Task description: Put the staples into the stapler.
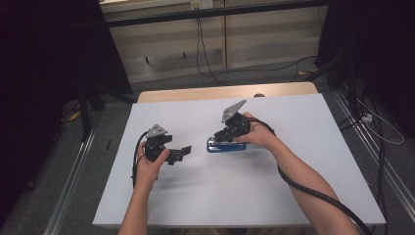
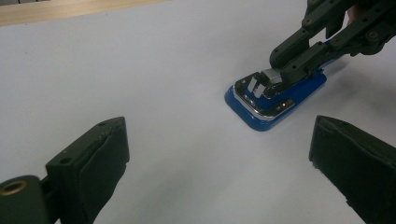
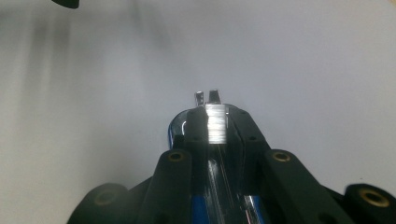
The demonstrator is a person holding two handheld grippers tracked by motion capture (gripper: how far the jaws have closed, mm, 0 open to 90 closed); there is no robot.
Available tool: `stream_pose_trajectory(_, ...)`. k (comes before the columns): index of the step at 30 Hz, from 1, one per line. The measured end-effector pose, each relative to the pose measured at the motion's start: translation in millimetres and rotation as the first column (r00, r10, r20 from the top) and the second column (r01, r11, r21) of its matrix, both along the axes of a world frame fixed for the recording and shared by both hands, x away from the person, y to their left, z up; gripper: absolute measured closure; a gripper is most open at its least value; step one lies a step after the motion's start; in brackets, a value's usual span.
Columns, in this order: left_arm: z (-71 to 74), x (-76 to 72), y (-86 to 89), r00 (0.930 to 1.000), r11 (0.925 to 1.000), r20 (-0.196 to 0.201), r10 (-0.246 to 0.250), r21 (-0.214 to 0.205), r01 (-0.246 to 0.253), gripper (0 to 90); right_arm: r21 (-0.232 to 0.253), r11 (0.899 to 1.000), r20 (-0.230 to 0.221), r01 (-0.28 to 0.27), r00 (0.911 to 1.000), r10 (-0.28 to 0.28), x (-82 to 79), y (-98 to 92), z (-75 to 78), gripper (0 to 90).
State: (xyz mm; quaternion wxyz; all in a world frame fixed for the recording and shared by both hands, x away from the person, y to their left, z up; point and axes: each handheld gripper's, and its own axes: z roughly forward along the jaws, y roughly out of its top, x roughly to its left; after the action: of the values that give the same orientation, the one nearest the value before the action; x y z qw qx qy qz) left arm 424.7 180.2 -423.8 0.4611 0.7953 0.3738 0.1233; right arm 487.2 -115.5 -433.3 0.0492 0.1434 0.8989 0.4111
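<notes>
A blue stapler (image 1: 230, 147) with a chrome top lies flat near the middle of the white table (image 1: 293, 166). My right gripper (image 1: 219, 140) reaches over it from the right and is shut on the stapler's silver upper arm (image 3: 215, 122), whose blue base (image 3: 176, 128) shows to the left of the jaws. In the left gripper view the right gripper (image 2: 276, 74) clamps the metal part above the stapler's blue base (image 2: 299, 93). My left gripper (image 1: 179, 153) hovers left of the stapler, a short gap away, pointing at it. Its jaws (image 2: 219, 154) stand wide open and hold nothing.
The white sheet covers a wooden tabletop whose bare strip (image 1: 220, 92) shows along the far edge. Cables (image 1: 205, 58) run across the grey floor beyond. Dark stands (image 1: 85, 112) flank the table on the left and metal rails (image 1: 377, 161) run along the right.
</notes>
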Motion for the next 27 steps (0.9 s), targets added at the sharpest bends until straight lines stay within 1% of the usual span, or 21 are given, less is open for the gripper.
stream_pose_trajectory(13,0.0,0.2,0.3,1.0,1.0,-0.001,0.001,-0.004,-0.001,5.1,0.001,1.0,-0.002,-0.007,1.0,0.007,1.3,0.8,-0.9,79.0)
stream_pose_trajectory(27,-0.4,0.2,0.3,1.0,1.0,-0.002,0.007,-0.006,-0.007,5.1,-0.003,0.999,0.004,-0.034,0.9994,0.034,2.6,-2.7,0.6,79.1)
